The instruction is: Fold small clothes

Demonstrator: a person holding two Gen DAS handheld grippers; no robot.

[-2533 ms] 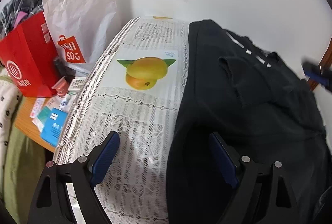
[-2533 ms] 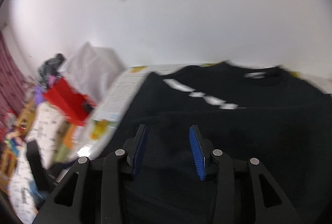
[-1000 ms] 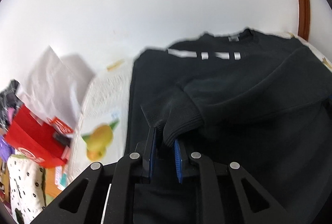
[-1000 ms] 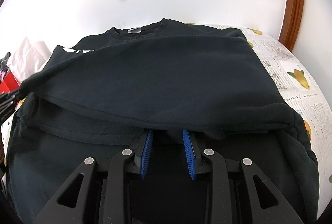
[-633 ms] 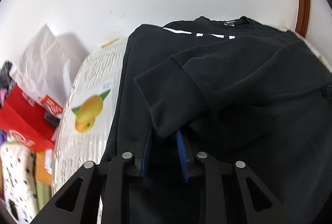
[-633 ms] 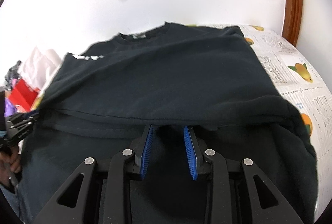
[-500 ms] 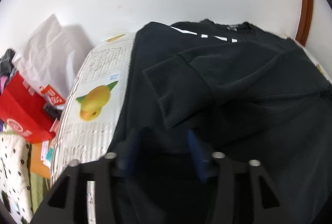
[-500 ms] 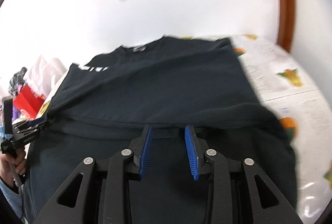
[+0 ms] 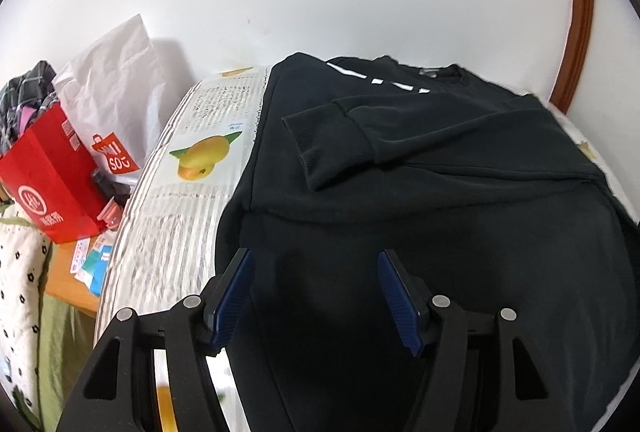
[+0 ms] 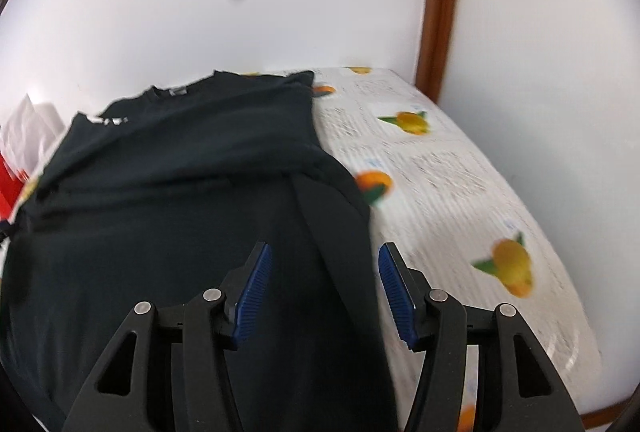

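A black sweatshirt (image 9: 440, 200) lies flat on a table with a fruit-print cloth (image 9: 192, 168). One sleeve (image 9: 360, 136) is folded across its chest, cuff toward the left edge. My left gripper (image 9: 314, 292) hovers over the lower left part of the garment, open, nothing between its blue pads. In the right wrist view the same sweatshirt (image 10: 180, 192) fills the left half. My right gripper (image 10: 324, 288) is above its right edge, jaws opening, only the cloth below seen through the gap.
A red bag (image 9: 52, 172) and a white paper bag (image 9: 116, 100) stand left of the table, with small items on a wooden surface (image 9: 80, 272). The white wall is close behind. A brown door frame (image 10: 438, 4) rises at the back right. Bare tablecloth (image 10: 460, 200) lies right of the sweatshirt.
Both grippers let go of the sleeve, which now lies folded across the sweatshirt. Both opened and drew back toward the garment's near edge, the left leftward, the right rightward and up.
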